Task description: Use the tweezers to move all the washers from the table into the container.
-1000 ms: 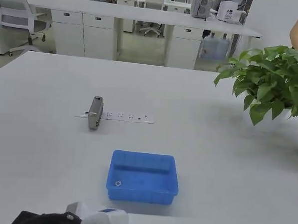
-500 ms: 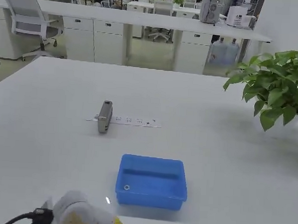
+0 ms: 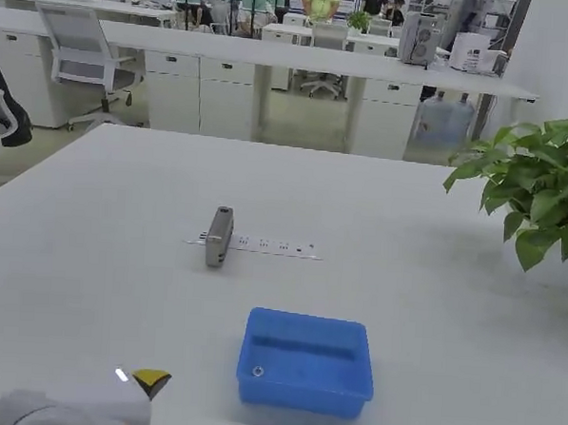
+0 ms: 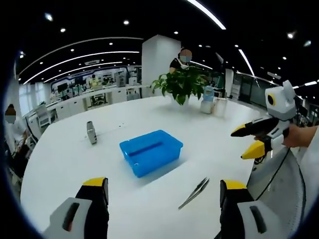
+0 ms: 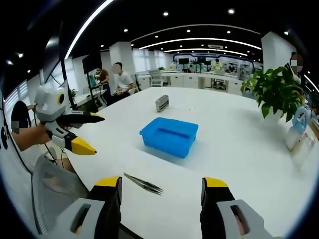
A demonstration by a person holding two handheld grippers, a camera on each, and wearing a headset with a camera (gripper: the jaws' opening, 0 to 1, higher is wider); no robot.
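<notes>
Left gripper [image 4: 162,199] and right gripper [image 5: 162,191] hang near the edge of the white table [image 4: 75,164], jaws spread wide and empty. The tweezers [image 5: 143,183] lie flat on the table between the grippers and the blue container [image 5: 169,135]. One washer [image 3: 258,370] sits in the container's near left corner; any on the table are too small to make out. The step in hand looks to be picking up the tweezers. That is best done by coming down square across both arms near mid-length, then closing gently so the tips stay free to pinch. No brand, label or writing can be read, on the power strip [image 3: 263,245] or the container.
</notes>
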